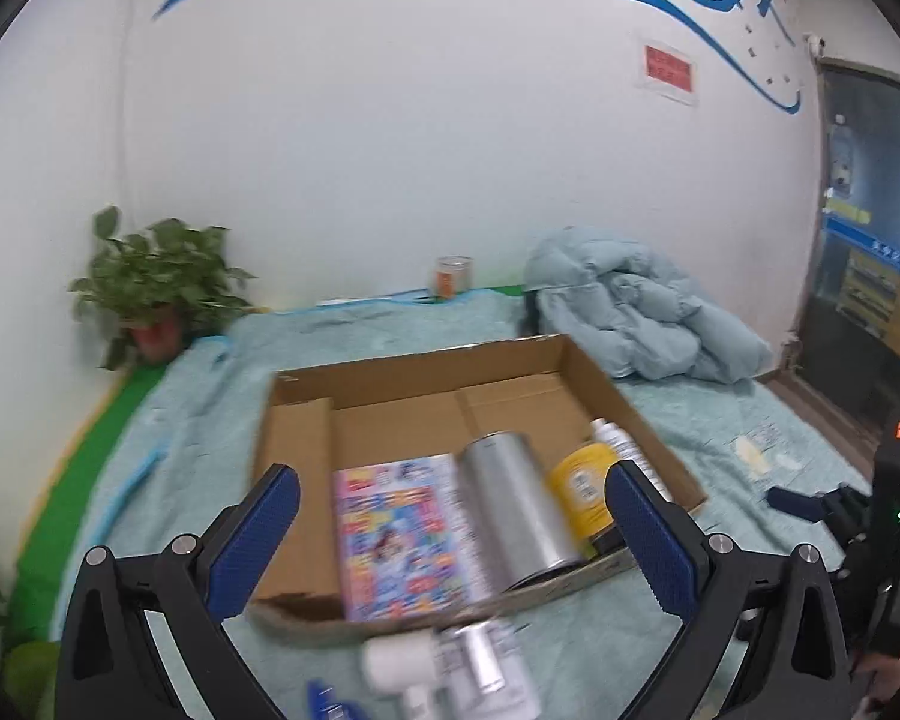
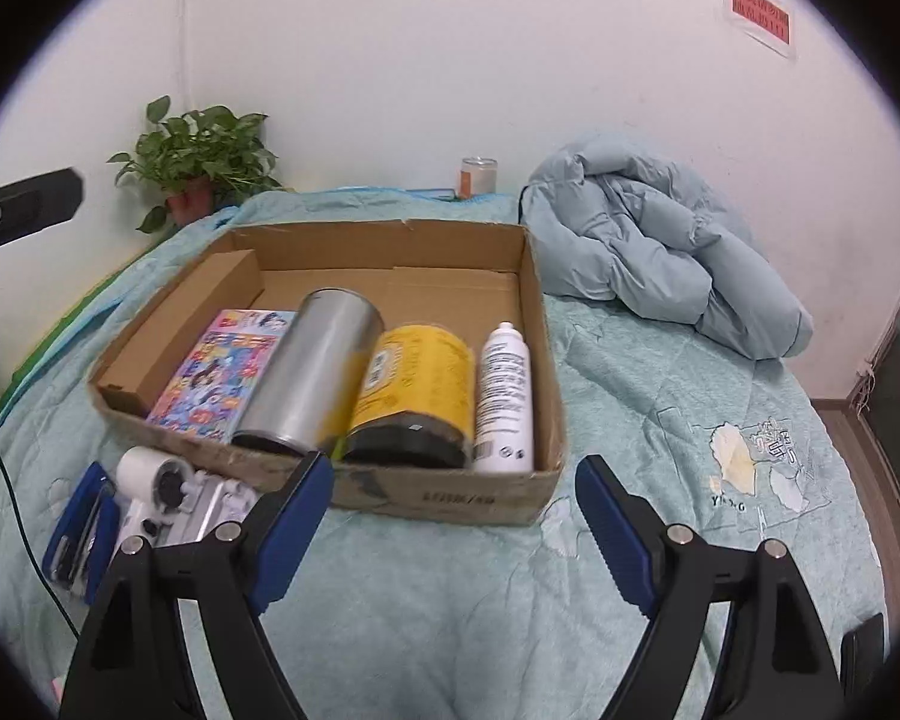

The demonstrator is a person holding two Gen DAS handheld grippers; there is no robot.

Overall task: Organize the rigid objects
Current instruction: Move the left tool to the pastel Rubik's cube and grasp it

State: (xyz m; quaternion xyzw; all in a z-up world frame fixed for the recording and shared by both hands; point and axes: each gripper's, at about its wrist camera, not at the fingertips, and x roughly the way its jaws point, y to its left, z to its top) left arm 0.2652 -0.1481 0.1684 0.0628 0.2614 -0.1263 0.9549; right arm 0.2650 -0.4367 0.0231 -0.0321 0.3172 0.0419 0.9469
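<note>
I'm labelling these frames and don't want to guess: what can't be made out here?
- White device, left wrist view: motion-blurred and cut by the bottom edge; its type is unclear.
- Blue object, right wrist view: partly behind the white device, identity unclear.
- Yellow can label: too blurred to read.
- Cardboard box print: too small and smeared to read.

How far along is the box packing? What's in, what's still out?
Done: the cardboard box already holds a colorful book, silver canister, yellow jar and white spray bottle, side by side. In hand: nothing; left gripper and right gripper are both open. Left: the white device and blue stapler lie on the bedspread outside.
</note>
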